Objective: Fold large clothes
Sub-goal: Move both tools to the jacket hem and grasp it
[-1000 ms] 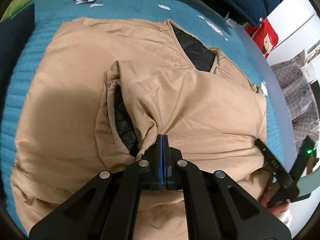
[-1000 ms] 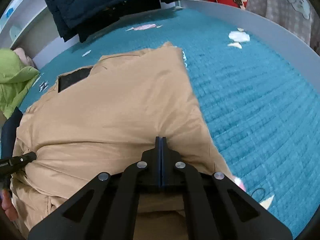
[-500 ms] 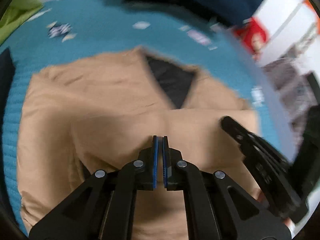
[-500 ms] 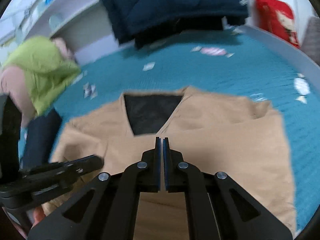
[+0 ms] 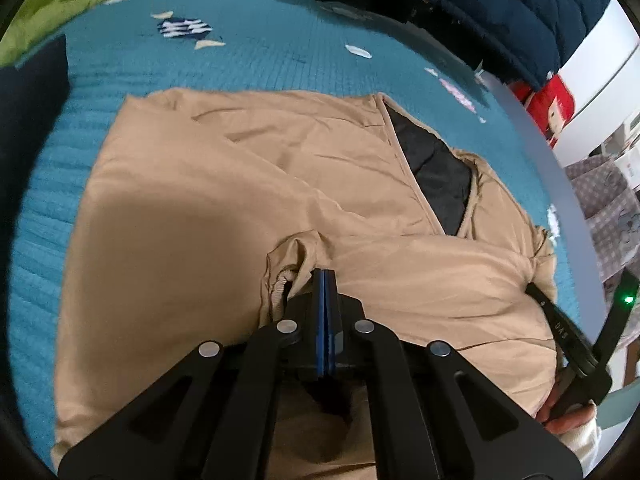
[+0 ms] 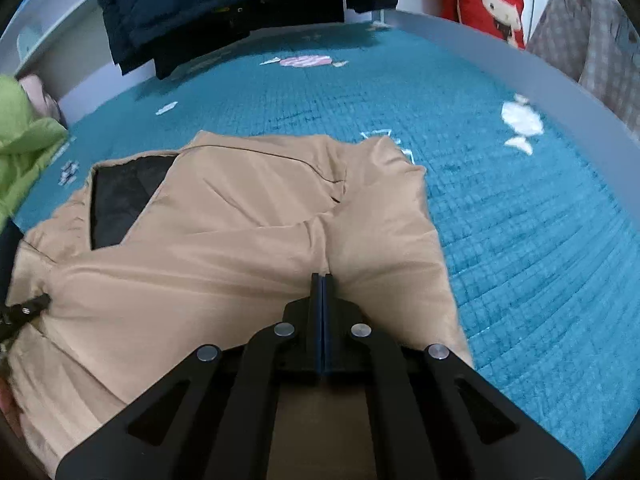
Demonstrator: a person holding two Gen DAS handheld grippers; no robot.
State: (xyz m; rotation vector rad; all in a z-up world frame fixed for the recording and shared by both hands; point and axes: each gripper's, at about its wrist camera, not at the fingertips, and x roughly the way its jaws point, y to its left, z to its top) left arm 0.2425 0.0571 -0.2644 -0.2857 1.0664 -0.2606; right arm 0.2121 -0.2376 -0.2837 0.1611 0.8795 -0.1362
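You are pinching the tan jacket (image 5: pixel 224 216) on the teal bedspread (image 6: pixel 520 216): left gripper (image 5: pixel 324 276) at a cuff, right gripper (image 6: pixel 322 280) mid-fabric (both clamped). Judging: fold underway; next, carry forward evenly.

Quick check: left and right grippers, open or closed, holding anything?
Left gripper: closed, pinching the tan padded jacket beside a sleeve cuff.
Right gripper: closed, pinching the same jacket's fabric.
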